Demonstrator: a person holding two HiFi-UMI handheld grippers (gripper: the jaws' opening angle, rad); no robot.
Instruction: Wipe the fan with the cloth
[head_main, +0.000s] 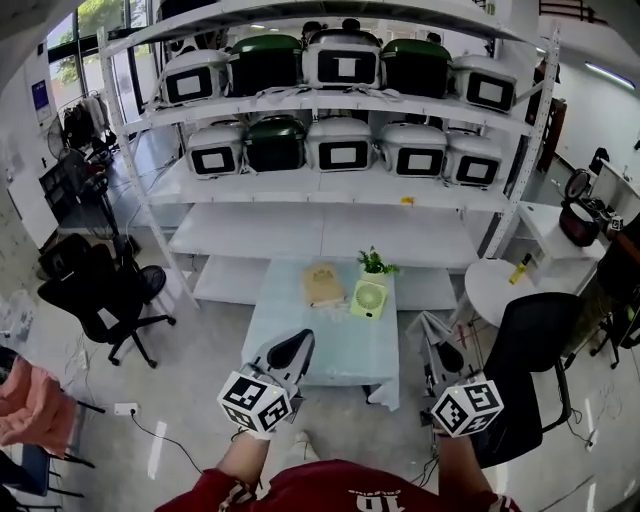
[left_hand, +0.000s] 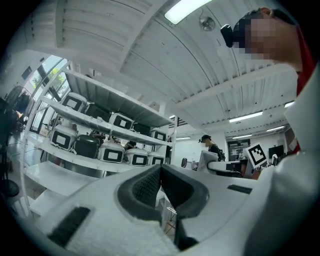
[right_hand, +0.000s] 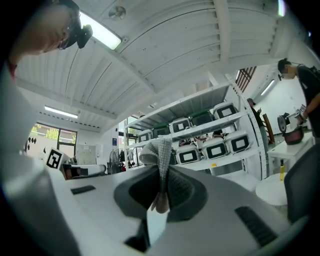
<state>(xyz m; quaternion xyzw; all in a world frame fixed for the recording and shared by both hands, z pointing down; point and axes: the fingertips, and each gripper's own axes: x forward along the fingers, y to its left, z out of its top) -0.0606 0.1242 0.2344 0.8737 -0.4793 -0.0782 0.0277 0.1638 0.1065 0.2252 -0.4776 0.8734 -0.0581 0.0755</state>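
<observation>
Fingers, head view: left gripper (head_main: 288, 352) tips together; right gripper (head_main: 441, 347) tips half hidden by cloth (head_main: 428, 328). Fan (head_main: 368, 299) stands far on table (head_main: 330, 345), grille toward me, well ahead of both.
Left gripper view: pads (left_hand: 142, 186) pressed together, nothing between.
Right gripper view: I see jaws pinching cloth (right_hand: 158, 150), strip running along jaws, tip drooping left.

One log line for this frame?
left gripper: shut, empty | right gripper: shut on grey cloth | small green fan: on pale blue table, untouched
</observation>
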